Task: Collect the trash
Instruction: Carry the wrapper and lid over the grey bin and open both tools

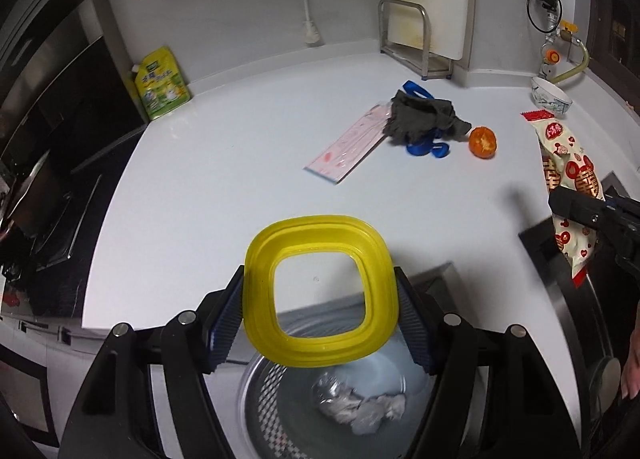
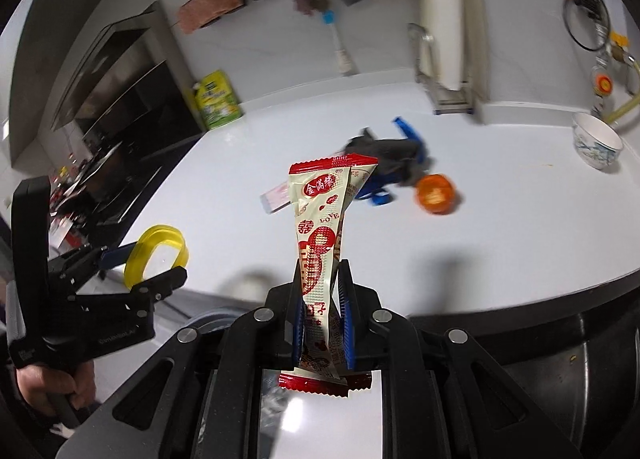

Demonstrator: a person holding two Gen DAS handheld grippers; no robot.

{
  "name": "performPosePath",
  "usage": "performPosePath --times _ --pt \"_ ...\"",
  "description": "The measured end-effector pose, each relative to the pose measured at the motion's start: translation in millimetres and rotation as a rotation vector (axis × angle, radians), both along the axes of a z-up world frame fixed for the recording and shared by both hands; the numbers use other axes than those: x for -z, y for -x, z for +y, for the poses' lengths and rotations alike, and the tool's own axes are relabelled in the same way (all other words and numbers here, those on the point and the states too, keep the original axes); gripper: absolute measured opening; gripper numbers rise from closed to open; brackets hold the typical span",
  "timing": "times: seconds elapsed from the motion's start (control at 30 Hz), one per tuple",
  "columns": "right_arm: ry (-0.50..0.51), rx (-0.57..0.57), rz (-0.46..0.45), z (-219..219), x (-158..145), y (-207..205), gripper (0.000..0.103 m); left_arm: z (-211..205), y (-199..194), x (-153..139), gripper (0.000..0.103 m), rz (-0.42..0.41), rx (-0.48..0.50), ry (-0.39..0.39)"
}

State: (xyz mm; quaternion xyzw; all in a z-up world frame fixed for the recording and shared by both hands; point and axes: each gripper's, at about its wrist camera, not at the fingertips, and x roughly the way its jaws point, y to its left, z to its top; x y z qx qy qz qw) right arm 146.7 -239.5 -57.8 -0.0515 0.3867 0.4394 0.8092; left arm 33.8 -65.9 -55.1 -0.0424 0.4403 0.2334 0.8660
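Note:
My left gripper (image 1: 320,291) is shut on a yellow square lid ring (image 1: 320,227), its blue pads pressing on both side edges. Lid and gripper hang over a round bin (image 1: 264,395) with a clear liner and crumpled wrappers (image 1: 356,407) inside. In the right wrist view my right gripper (image 2: 322,283) is shut on a red and white snack wrapper (image 2: 320,227) that stands upright above the counter's front edge. The same wrapper (image 1: 568,155) and right gripper (image 1: 576,211) show at the right of the left wrist view. The left gripper (image 2: 152,263) with the lid (image 2: 138,255) is at the left.
On the white counter (image 1: 240,179) lie a pink flat packet (image 1: 352,151), a grey cloth (image 1: 424,117) over a blue item (image 1: 424,149), and an orange peel (image 1: 483,142). A bowl (image 1: 551,97) sits far right, a green pouch (image 1: 162,85) back left, a board rack (image 1: 412,43) behind.

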Motion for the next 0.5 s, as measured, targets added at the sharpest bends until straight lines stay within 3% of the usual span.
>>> performPosePath --times 0.23,0.5 --pt "0.042 -0.049 0.066 30 12 55 0.015 12 53 -1 0.067 0.015 0.016 -0.003" --pt "0.164 -0.115 0.170 62 47 109 0.015 21 87 40 0.068 0.119 0.015 0.092"
